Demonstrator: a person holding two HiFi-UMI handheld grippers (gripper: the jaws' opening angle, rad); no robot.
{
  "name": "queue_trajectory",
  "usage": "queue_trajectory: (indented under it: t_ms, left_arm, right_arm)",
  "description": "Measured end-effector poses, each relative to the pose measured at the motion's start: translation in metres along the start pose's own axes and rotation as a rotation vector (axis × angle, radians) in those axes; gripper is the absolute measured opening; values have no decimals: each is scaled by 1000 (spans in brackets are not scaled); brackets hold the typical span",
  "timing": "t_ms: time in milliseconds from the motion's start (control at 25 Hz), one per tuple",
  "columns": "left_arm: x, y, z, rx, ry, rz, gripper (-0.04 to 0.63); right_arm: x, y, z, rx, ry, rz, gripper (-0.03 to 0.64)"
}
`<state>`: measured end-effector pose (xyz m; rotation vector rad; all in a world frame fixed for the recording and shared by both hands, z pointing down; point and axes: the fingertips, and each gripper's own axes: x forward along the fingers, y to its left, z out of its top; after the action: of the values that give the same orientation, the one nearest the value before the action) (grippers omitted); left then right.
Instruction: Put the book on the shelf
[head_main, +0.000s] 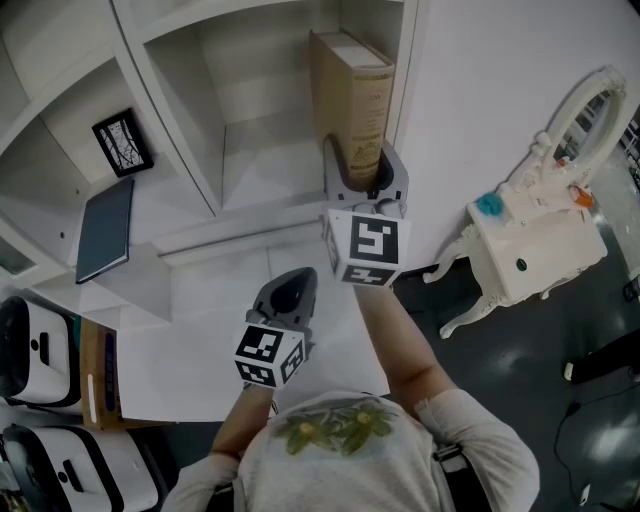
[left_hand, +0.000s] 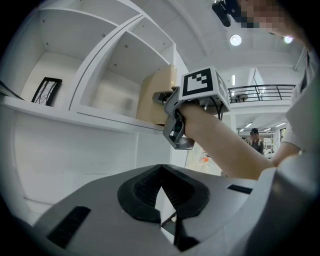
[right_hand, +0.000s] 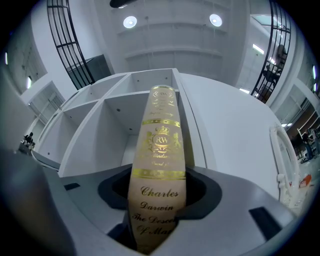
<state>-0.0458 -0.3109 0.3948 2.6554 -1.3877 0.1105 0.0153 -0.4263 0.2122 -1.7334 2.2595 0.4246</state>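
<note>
A thick tan book (head_main: 352, 95) with gold lettering on its spine (right_hand: 159, 150) stands upright in the rightmost compartment of the white shelf (head_main: 250, 150), close to its right wall. My right gripper (head_main: 364, 178) is shut on the lower spine of the book (left_hand: 156, 95), and its jaws clamp both covers (right_hand: 156, 220). My left gripper (head_main: 287, 293) hangs lower and to the left, in front of the shelf's base. It is shut with nothing between its jaws (left_hand: 161, 192). The left gripper view also shows the right gripper (left_hand: 172, 112) at the shelf edge.
A framed picture (head_main: 123, 142) leans in the left compartment above a dark flat book (head_main: 105, 228) lying on the ledge. A white ornate side table (head_main: 530, 250) stands right of the shelf. White headset-like devices (head_main: 35, 345) sit at the lower left.
</note>
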Motion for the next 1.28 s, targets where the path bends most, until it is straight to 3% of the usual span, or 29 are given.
queue_trajectory:
  t_ms: [800, 1280]
  left_arm:
    - [2, 1, 0, 7, 3, 1, 28]
    - [0, 1, -3, 14, 11, 4, 28]
  right_arm:
    - [17, 9, -3, -44, 1, -18, 225]
    - [-4, 9, 4, -55, -32, -16, 241]
